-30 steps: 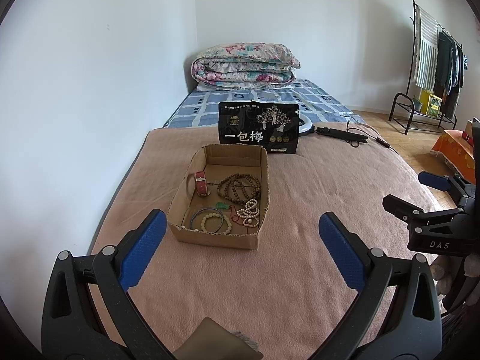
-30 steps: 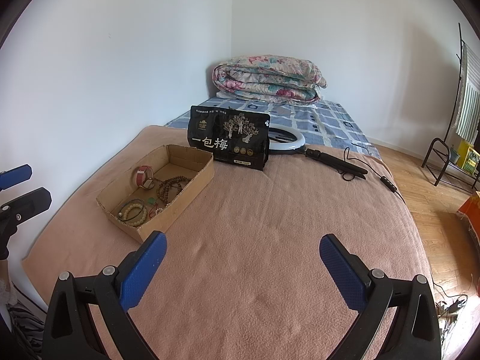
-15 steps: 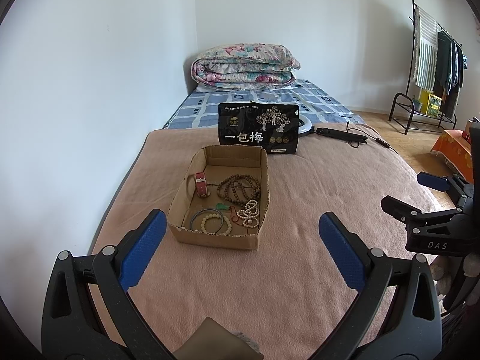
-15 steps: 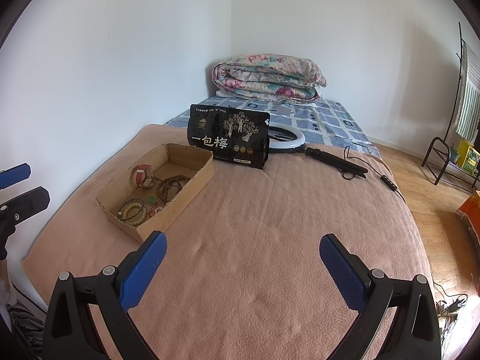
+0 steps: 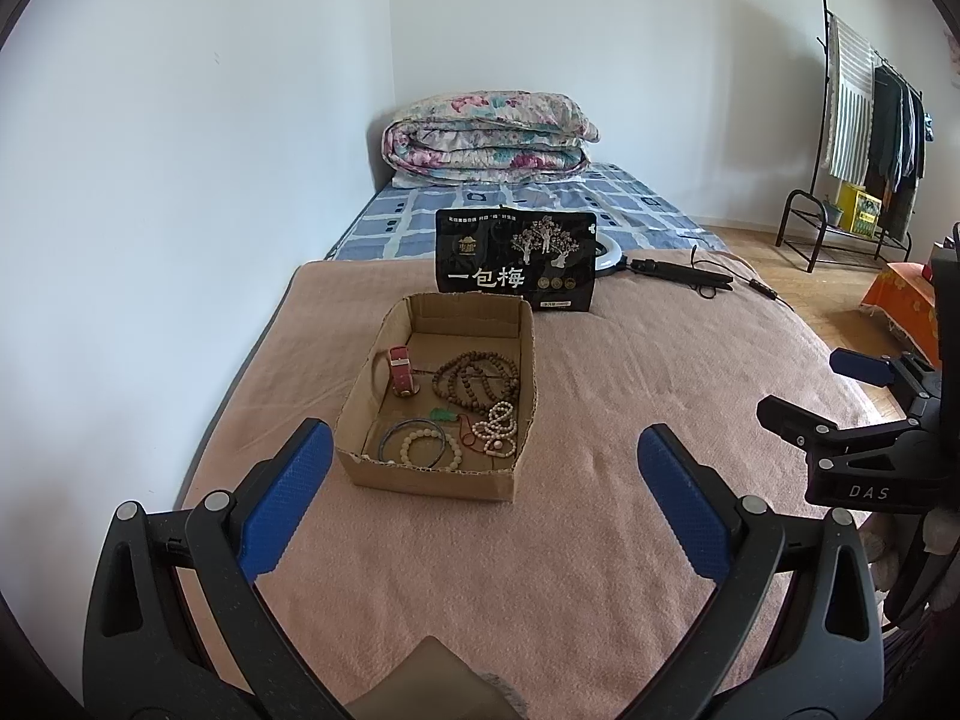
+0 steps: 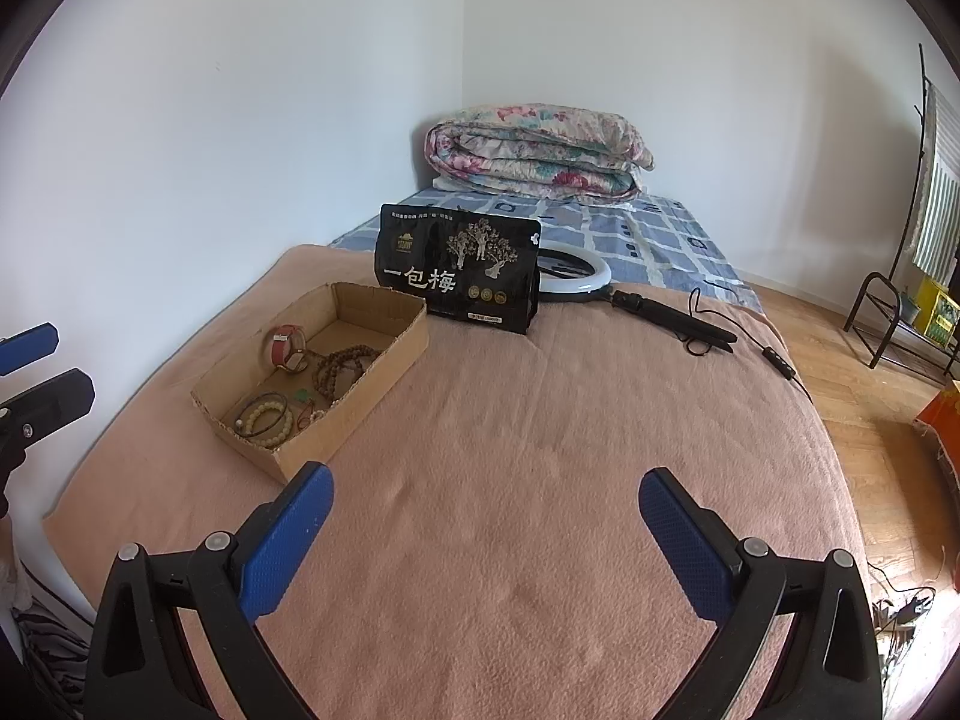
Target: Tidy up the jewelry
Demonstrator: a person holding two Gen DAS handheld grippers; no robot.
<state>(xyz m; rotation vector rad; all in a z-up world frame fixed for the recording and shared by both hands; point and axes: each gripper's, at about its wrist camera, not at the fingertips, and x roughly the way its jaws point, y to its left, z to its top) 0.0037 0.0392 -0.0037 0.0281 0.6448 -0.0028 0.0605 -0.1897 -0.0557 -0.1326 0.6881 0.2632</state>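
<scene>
A shallow cardboard box [image 5: 432,474] [image 6: 372,378] rests on the pink blanket. Inside it lie a red-strapped watch [image 5: 401,371] [image 6: 287,348], a long brown bead string [image 5: 477,381] [image 6: 345,360], a pale bead bracelet [image 5: 429,447] [image 6: 264,417], a white bead strand [image 5: 498,429] and a green pendant [image 5: 443,415]. My left gripper [image 5: 483,480] is open, hovering just short of the box's near wall. To the box's right, my right gripper [image 6: 486,510] is open over bare blanket. Neither one holds anything.
A black snack bag [image 5: 516,267] [image 6: 459,267] stands behind the box. A ring light [image 6: 573,270] with its handle and cable lies beyond it. A folded floral quilt [image 5: 489,138] sits at the bed's head. A clothes rack [image 5: 864,150] stands on the wooden floor to the right.
</scene>
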